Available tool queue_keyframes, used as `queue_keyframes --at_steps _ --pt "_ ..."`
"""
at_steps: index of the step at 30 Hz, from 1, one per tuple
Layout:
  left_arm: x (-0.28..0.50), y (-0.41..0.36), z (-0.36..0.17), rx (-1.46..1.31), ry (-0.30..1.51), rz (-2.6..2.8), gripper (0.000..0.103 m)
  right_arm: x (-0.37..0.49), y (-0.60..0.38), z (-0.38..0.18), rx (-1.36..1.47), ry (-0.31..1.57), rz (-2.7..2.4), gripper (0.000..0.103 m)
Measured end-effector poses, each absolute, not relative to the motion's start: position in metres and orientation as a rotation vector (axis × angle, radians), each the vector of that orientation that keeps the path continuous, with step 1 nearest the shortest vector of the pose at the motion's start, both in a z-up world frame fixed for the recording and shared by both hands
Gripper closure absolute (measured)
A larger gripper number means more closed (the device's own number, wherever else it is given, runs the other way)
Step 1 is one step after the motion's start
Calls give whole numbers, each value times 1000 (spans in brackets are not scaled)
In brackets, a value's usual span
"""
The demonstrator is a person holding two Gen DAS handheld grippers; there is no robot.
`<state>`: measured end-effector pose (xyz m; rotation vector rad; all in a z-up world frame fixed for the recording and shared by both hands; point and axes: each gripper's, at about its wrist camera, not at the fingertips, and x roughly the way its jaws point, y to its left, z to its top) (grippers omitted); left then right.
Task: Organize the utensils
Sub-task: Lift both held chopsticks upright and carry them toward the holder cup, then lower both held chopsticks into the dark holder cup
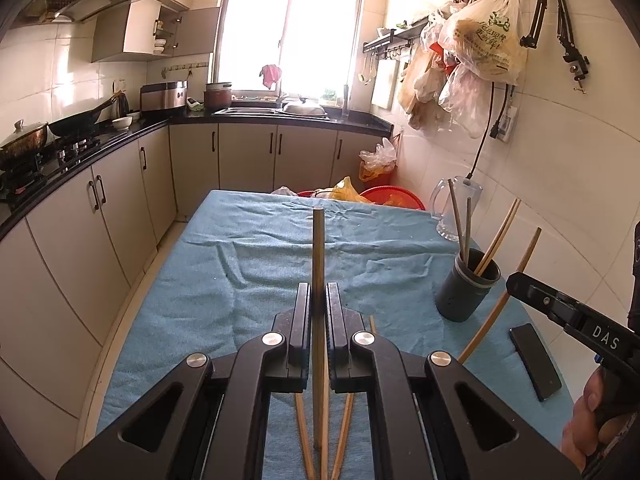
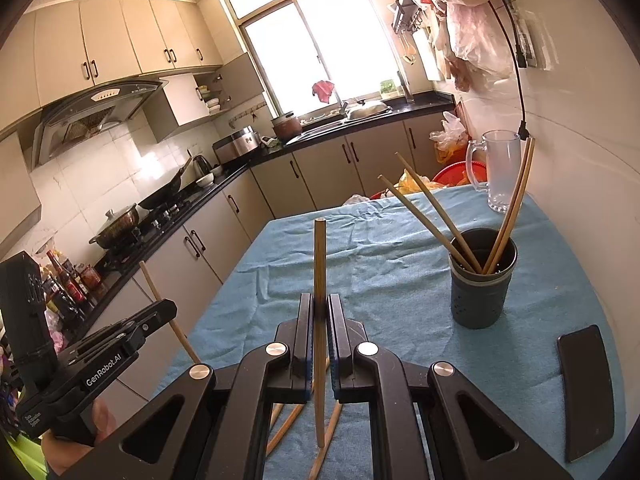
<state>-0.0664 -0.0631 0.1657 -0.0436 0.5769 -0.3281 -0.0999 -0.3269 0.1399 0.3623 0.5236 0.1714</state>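
Note:
My left gripper (image 1: 319,300) is shut on a wooden chopstick (image 1: 318,248) that sticks up and forward over the blue tablecloth (image 1: 260,248). My right gripper (image 2: 319,312) is shut on another chopstick (image 2: 319,256). A dark grey utensil cup (image 1: 466,286) stands at the right with several chopsticks in it; it also shows in the right wrist view (image 2: 482,280). The right gripper (image 1: 516,280) holds its chopstick beside the cup in the left wrist view. The left gripper (image 2: 164,308) shows at the lower left of the right wrist view. Loose chopsticks (image 1: 344,432) lie on the cloth under my fingers.
A clear glass mug (image 2: 498,168) stands behind the cup near the wall. A black phone (image 2: 586,392) lies on the cloth at the right. Kitchen counter and stove (image 1: 60,148) run along the left. A red basin (image 1: 392,196) sits beyond the table's far edge.

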Motion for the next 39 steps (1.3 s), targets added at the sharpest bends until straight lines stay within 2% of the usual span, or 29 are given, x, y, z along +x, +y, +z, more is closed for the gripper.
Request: queue_keyframes --at_steps 18,39 --pt "-66 -79 181 -34 559 -362 97 -110 -346 148 410 496 156 96" --pt "-56 -155 228 -25 555 -556 97 -134 -447 175 532 372 6 96"
